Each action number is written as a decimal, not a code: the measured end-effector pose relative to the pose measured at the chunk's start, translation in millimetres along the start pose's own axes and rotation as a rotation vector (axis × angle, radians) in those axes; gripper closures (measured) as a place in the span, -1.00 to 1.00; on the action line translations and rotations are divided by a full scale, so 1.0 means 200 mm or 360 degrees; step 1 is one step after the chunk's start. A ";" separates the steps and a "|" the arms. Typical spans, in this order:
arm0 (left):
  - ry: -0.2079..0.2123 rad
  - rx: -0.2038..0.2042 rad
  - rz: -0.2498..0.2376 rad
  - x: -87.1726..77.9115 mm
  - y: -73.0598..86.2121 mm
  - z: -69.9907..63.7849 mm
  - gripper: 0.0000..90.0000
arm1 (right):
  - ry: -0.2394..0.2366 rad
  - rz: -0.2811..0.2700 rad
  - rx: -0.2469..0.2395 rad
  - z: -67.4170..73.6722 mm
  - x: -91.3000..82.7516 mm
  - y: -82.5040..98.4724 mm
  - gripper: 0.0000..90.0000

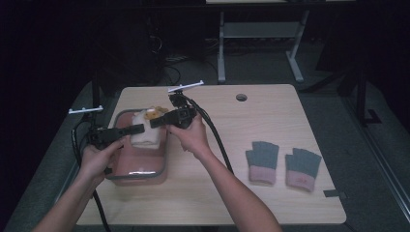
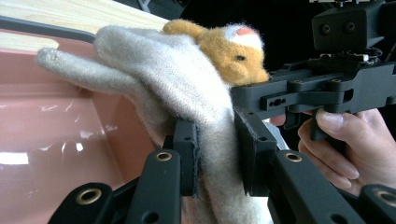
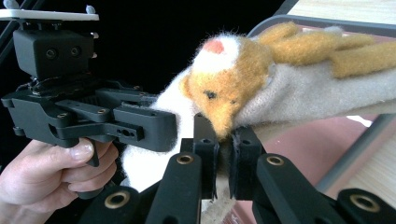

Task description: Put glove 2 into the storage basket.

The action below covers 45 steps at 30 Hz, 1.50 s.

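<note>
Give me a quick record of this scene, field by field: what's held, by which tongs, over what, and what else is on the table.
held item: cream glove with an orange plush animal face
left tongs: shut on the glove's cuff end
right tongs: shut on the glove beside the animal face
below it: pink bin, glove held over its far end
also on table: pair of grey and pink gloves, lying flat at the right
surface: wooden table

- My two grippers meet over the pink tub (image 1: 140, 174) near the table's (image 1: 261, 111) left edge, both clamped on the cream glove (image 1: 145, 135), so nothing passes between them.
- The tub's rim and walls hem in my left gripper (image 1: 138, 129) and right gripper (image 1: 157, 122) from below.
- Two grey-and-pink gloves (image 1: 283, 164) block the right front corner.
- The table's middle, back right corner and front edge lie bare.
</note>
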<state>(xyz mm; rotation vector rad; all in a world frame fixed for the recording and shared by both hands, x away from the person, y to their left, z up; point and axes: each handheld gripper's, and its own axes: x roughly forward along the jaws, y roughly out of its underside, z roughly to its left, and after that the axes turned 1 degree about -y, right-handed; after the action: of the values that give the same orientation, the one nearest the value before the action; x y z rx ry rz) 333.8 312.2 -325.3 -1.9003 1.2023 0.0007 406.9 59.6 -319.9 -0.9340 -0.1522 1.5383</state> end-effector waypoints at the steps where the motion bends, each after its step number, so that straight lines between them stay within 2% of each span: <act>1: -0.0001 -0.0001 0.0002 -0.01 0.00 0.01 0.59 | -0.0003 -0.0002 -0.0007 0.00 0.01 0.00 0.86; 16: -0.0004 -0.0036 0.0032 -0.04 0.01 0.08 0.62 | -0.0054 0.0026 0.0010 -0.02 0.10 0.00 0.85; 25: -0.0017 -0.0079 0.0054 -0.03 0.04 0.16 0.62 | -0.0071 0.0066 0.0038 -0.07 0.18 0.01 0.85; 31: -0.0053 -0.0111 0.0089 -0.02 0.06 0.21 0.63 | -0.0092 0.0091 0.0069 -0.12 0.24 0.04 0.85; 41: -0.0129 -0.0164 0.0152 0.01 0.11 0.25 0.63 | -0.0143 0.0115 0.0135 -0.21 0.31 0.10 0.85; 45: -0.0171 -0.0156 0.0193 0.03 0.13 0.26 0.63 | -0.0137 0.0143 0.0141 -0.24 0.34 0.12 0.84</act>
<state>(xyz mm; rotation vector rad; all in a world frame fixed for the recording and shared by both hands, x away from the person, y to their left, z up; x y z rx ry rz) 339.7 338.3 -377.2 -1.8833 1.2624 0.2281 424.5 93.9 -396.3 -0.8145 -0.1041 1.6559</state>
